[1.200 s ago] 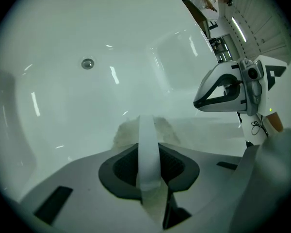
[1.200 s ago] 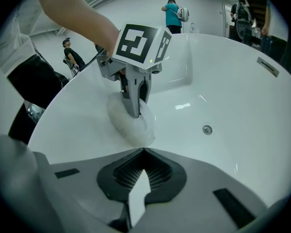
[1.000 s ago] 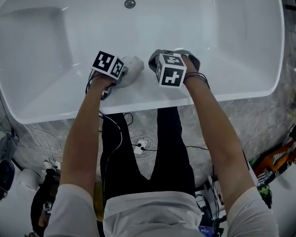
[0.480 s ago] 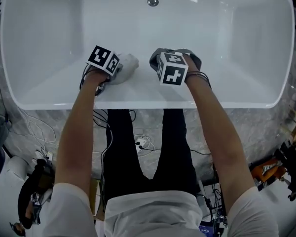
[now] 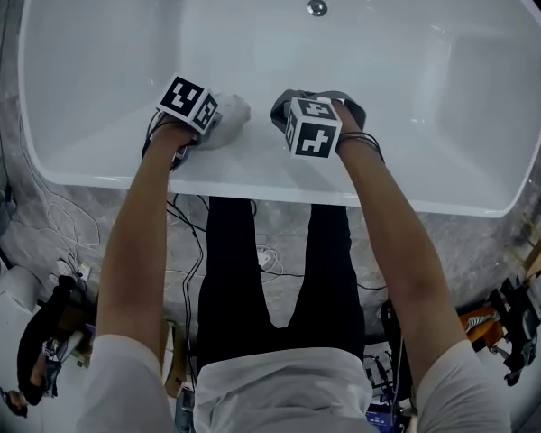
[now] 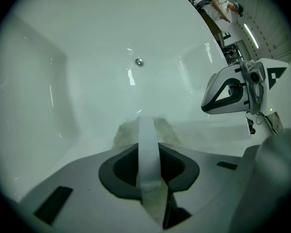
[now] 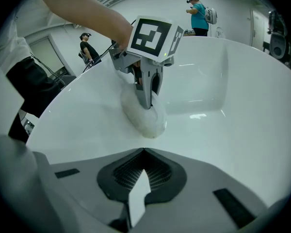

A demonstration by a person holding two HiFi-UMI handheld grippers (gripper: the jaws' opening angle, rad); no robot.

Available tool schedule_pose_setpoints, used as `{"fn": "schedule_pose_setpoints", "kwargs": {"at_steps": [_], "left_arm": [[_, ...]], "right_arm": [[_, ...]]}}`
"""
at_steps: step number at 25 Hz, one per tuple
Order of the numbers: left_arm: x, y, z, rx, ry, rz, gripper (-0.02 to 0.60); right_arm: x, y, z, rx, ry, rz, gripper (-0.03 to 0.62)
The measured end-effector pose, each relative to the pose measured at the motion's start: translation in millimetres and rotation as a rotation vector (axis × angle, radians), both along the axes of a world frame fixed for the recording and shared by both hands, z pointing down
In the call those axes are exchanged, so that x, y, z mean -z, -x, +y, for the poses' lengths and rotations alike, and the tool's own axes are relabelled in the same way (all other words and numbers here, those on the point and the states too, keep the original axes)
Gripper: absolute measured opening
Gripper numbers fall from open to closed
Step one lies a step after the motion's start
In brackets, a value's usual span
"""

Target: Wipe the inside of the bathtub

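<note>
The bathtub (image 5: pixel 406 70) is presented as a white, dry-looking basin, and both grippers are positioned inside it, just past the near rim. No streaks, foam or dirt are visible, so wiped and unwiped areas cannot be told apart. Progress is therefore judged from position only: contact is made on the near inner wall, and the floor, the far wall and both sloped ends are judged to be left to wipe. The right gripper (image 7: pixel 143 152) is held just to the right of the left gripper (image 6: pixel 148 147), near it but apart from it, and is turned towards it. In the right gripper view its jaws are brought fully together with nothing between them, and no contact with the tub surface is shown. The jaws of the left gripper are clamped on the cloth (image 7: pixel 145 115). The cloth is bunched into a pale wad that projects ahead of the jaw tips and is pressed against the tub wall directly beneath them. The drain (image 5: pixel 316 7) is located well ahead of the left gripper, across the basin towards the far side, and is not reached by the cloth.
</note>
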State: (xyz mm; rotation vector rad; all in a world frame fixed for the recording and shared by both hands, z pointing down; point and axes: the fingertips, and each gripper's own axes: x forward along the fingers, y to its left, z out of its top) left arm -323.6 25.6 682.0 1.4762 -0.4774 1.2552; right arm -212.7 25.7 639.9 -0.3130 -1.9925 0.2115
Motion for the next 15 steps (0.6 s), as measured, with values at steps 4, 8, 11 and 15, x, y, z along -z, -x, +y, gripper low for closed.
{"fn": "schedule_pose_setpoints", "kwargs": {"at_steps": [4,8,11,15], "left_arm": [[2,25,0,0.020,-0.001,-0.014,0.091],[4,48,-2,0.033,0.000,-0.032,0.091],[1,79,0,0.040,0.001,-0.045,0.092],[-1,120,3,0.031,0.003,-0.083,0.092]], "right_arm": [[3,26,0,0.022,0.005,-0.023,0.018],[4,46,1,0.051,0.008,-0.039,0.017],[-2,68,4,0.063,0.012,-0.040,0.018],[-6,89,6,0.072,0.018,-0.043,0.018]]}}
